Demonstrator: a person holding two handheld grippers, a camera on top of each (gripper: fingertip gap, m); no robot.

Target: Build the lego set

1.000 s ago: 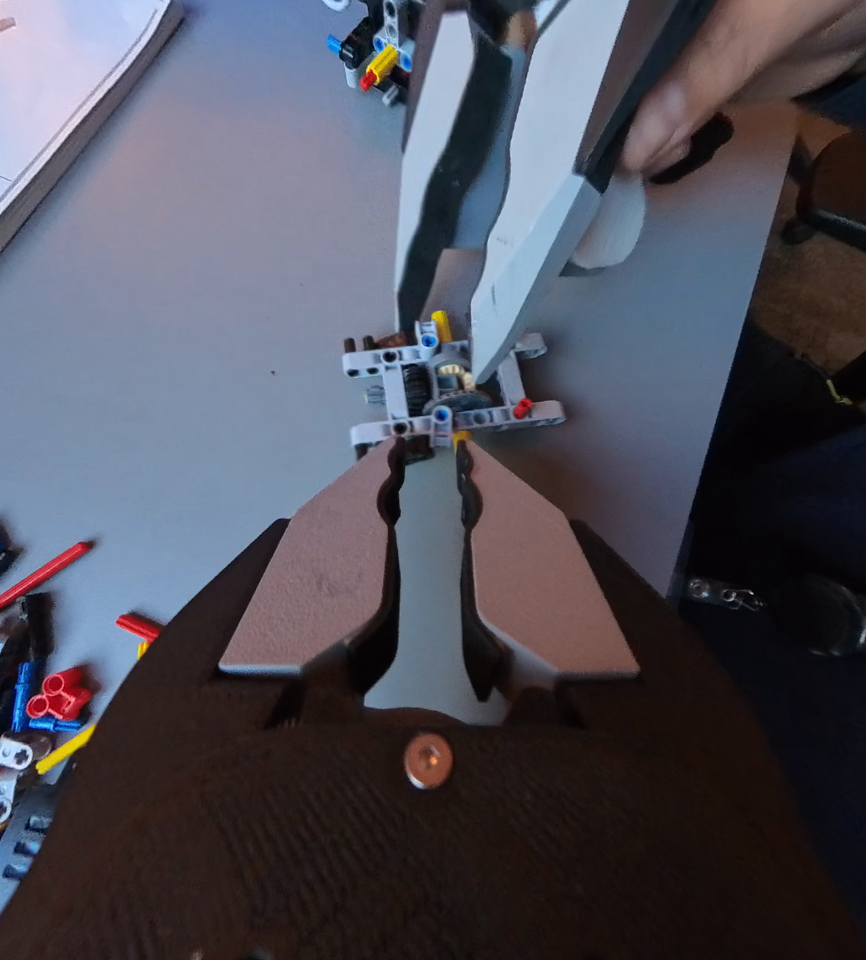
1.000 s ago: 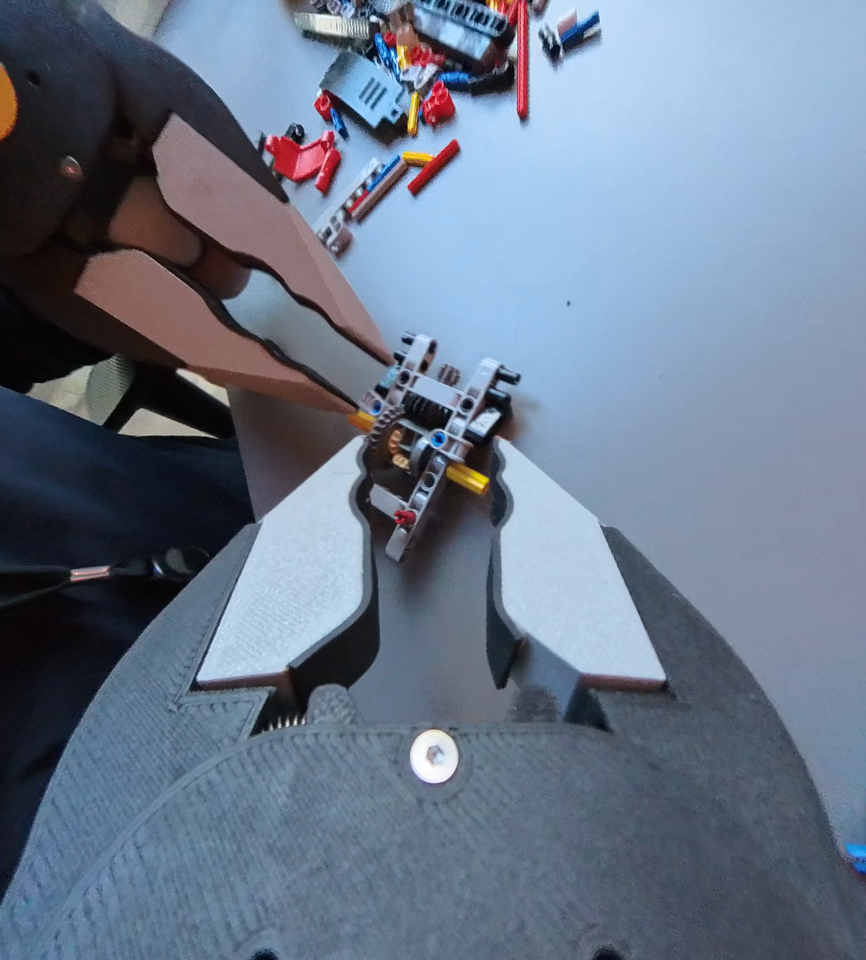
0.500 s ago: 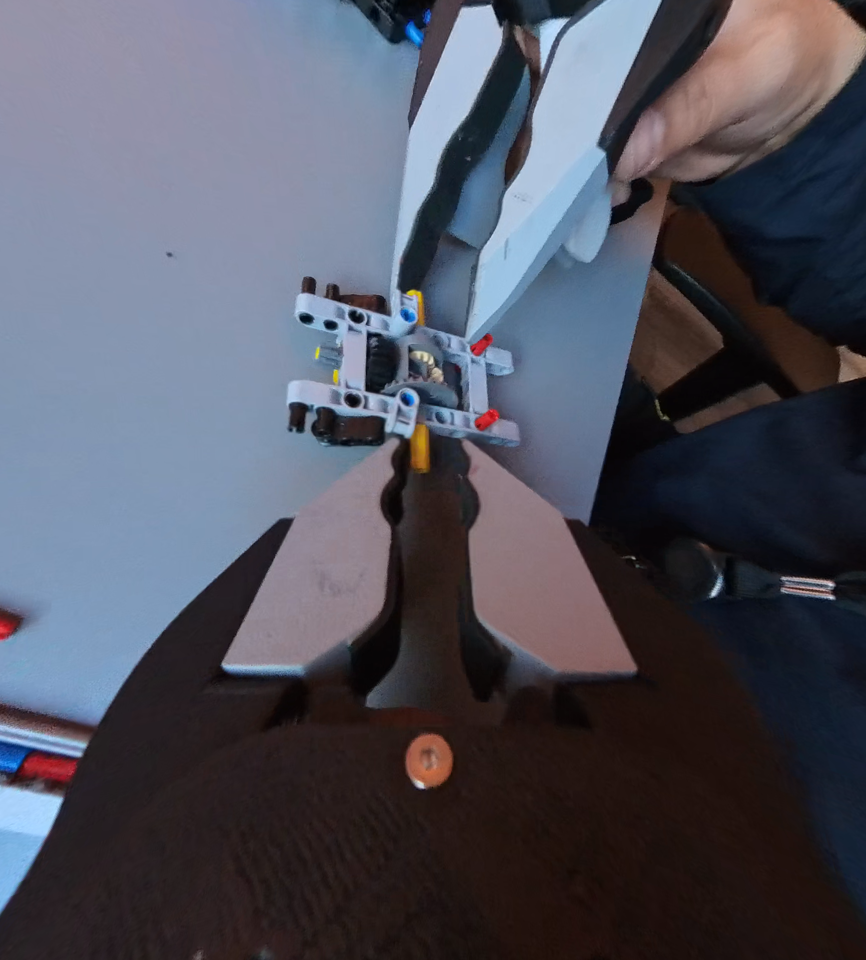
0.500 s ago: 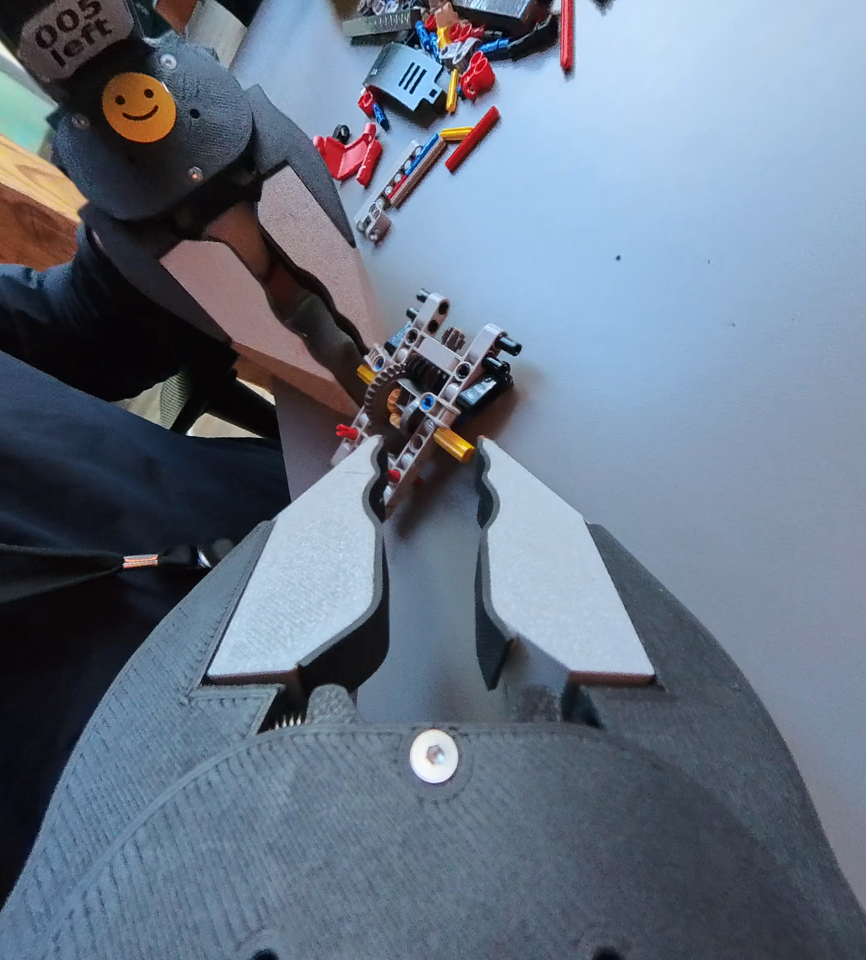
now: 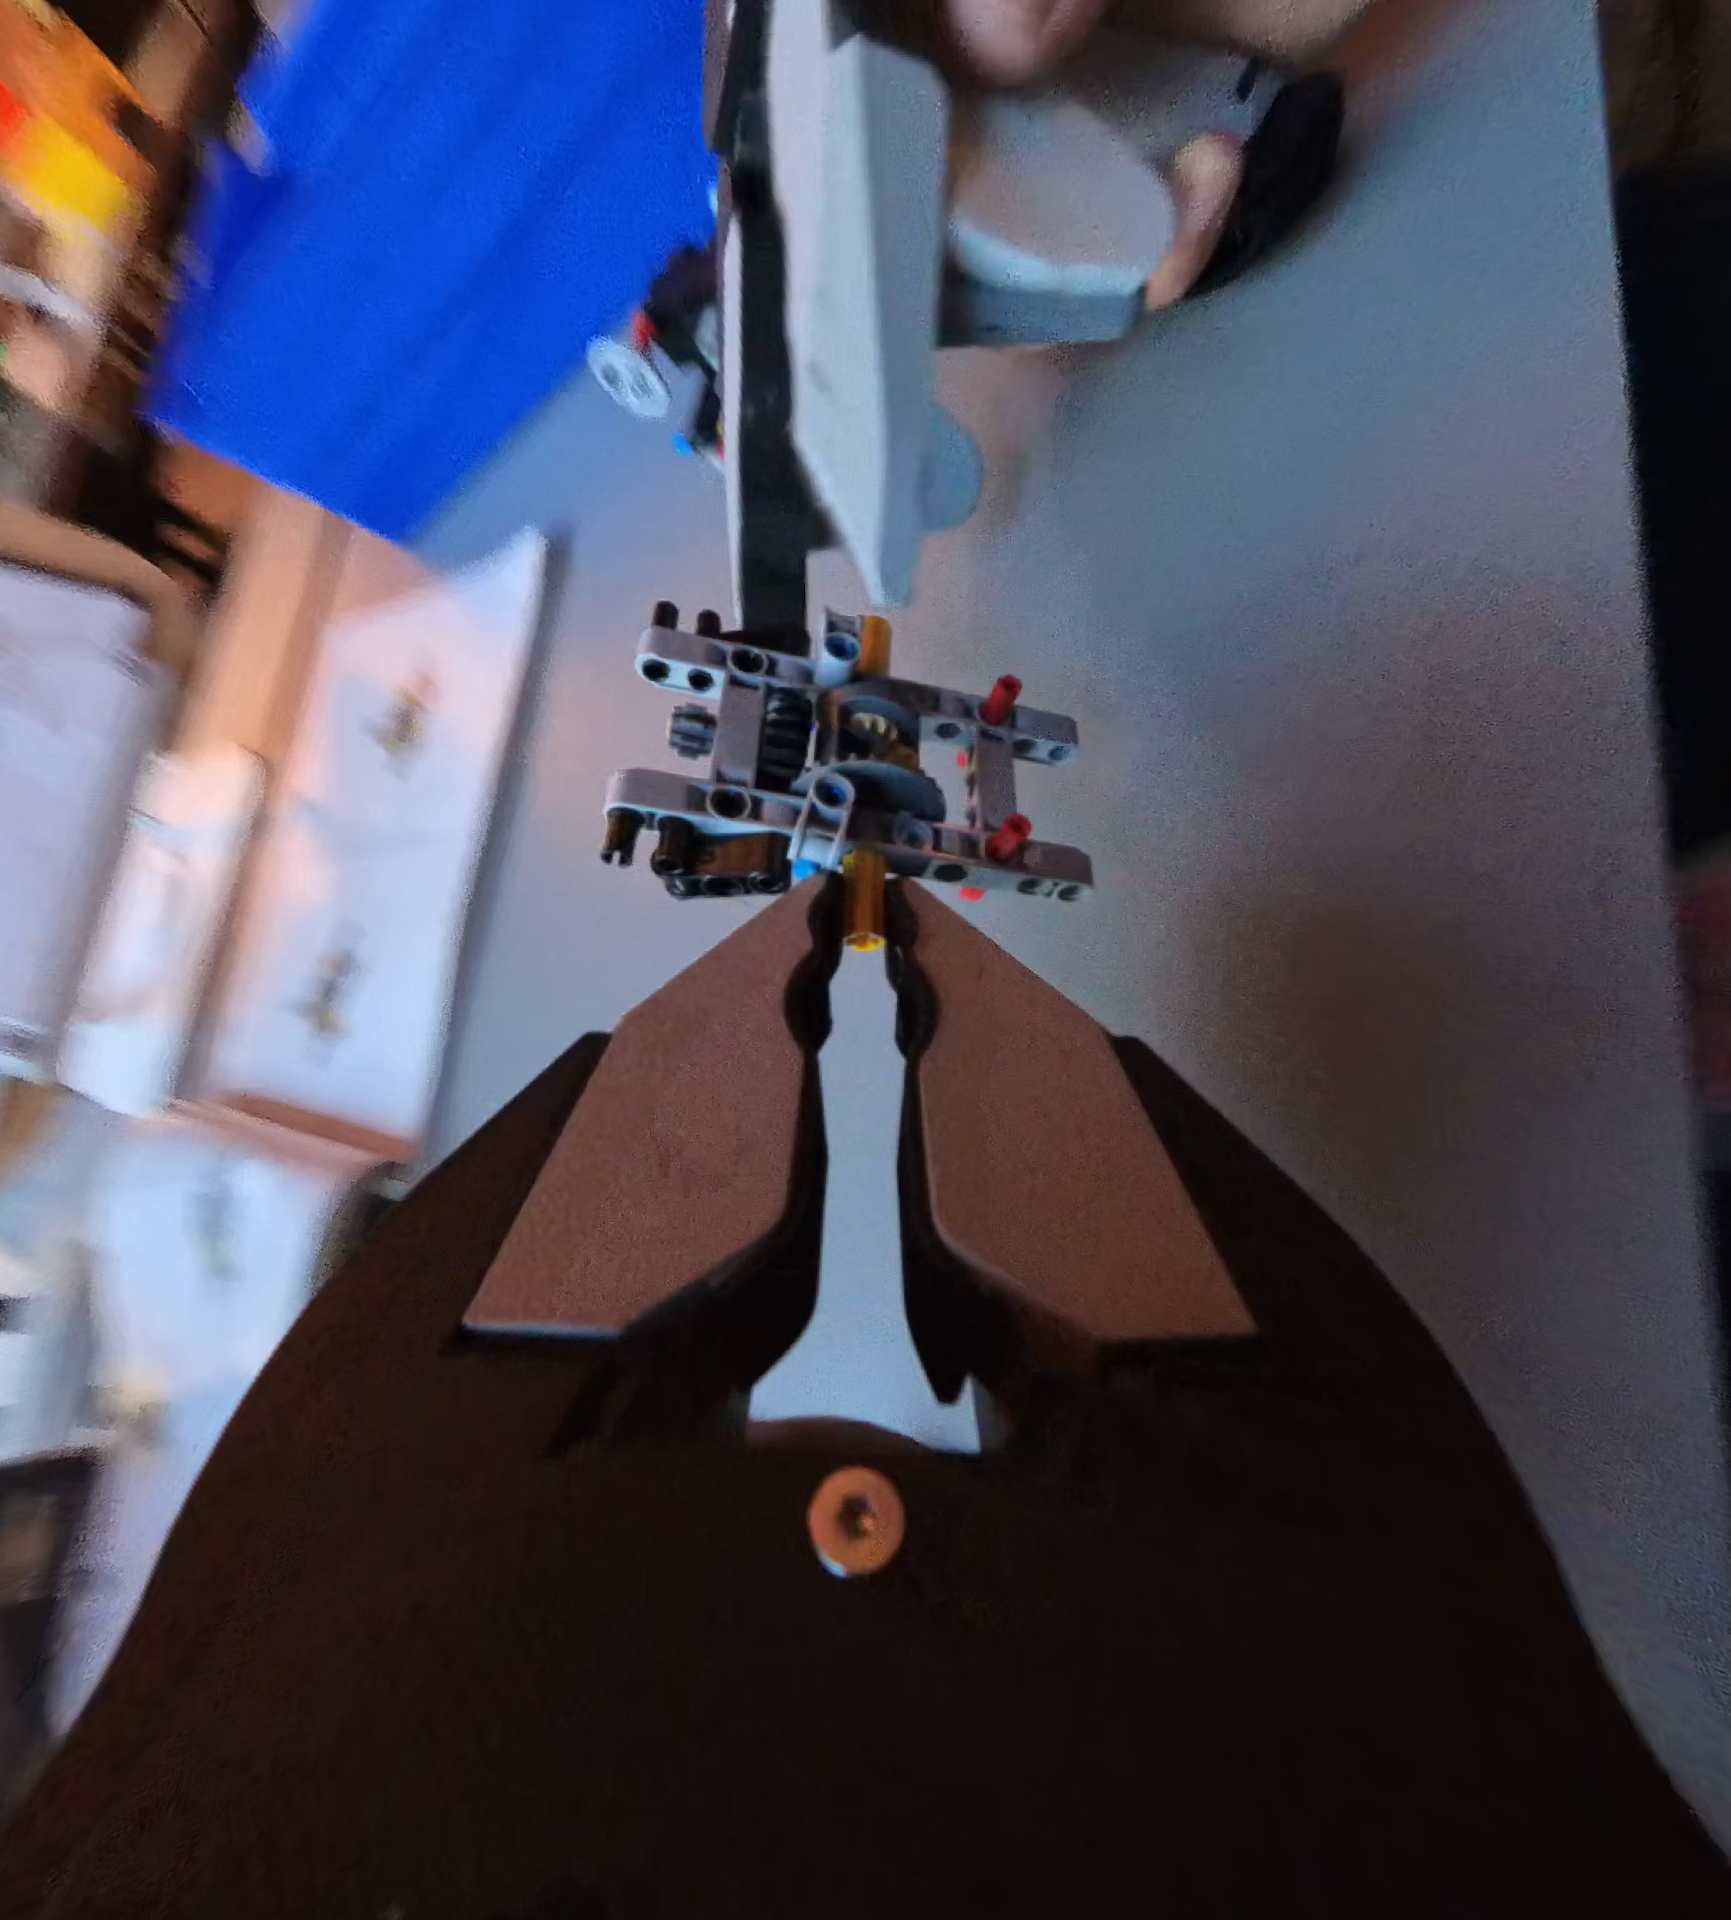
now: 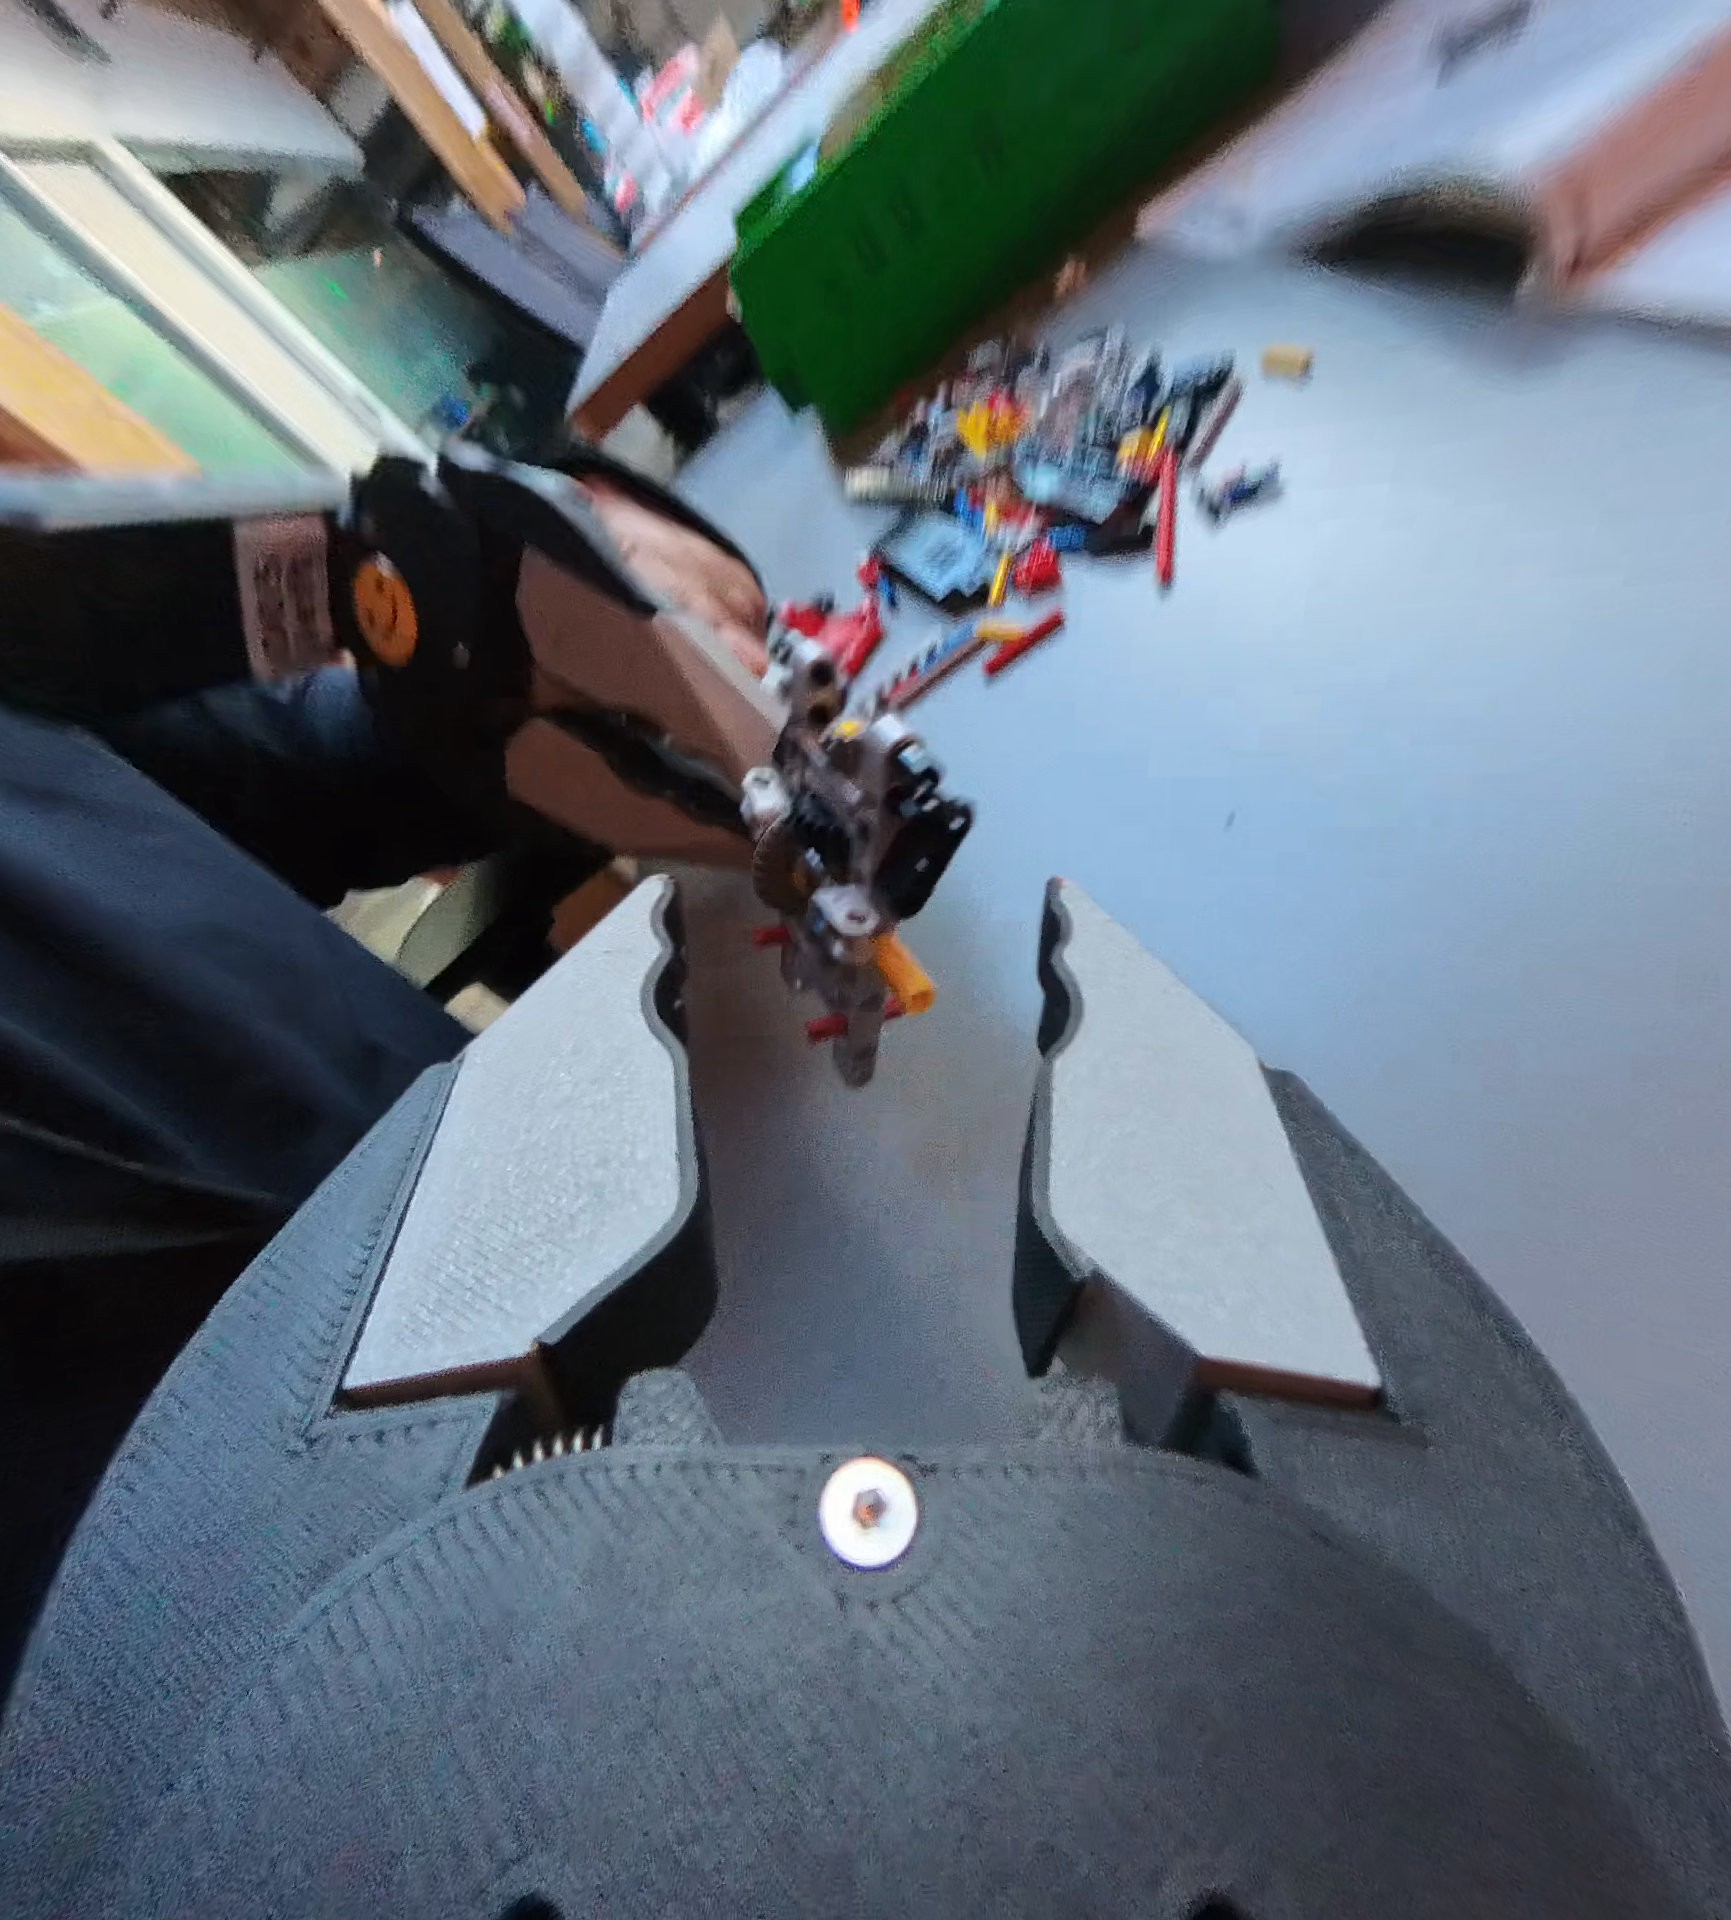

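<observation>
Left tool (image 5: 863, 914) is pinched on the yellow axle (image 5: 863, 902) that sticks out of a small grey brick-built gear assembly (image 5: 845, 758), and the assembly hangs clear of the grey counter (image 5: 1308, 727) by that axle alone. Right tool (image 6: 856, 914) stands wide apart with nothing between its pads; the assembly's lower end dangles just ahead of its light grey fingers (image 6: 570, 1122) without touching either one.

Around them, a scatter of loose red, yellow, blue and black building pieces (image 6: 1048, 488) lies on the counter farther back, with a green bin (image 6: 965, 166) behind it and a blue bin (image 5: 445, 239) at the other side. White booklet pages (image 5: 393, 810) lie at the counter's edge, blurred.

The assembly is two long grey holed beams joined by cross beams, with black and tan gears in the middle, short red pins (image 5: 998, 698) on one end and black connectors on the other.
</observation>
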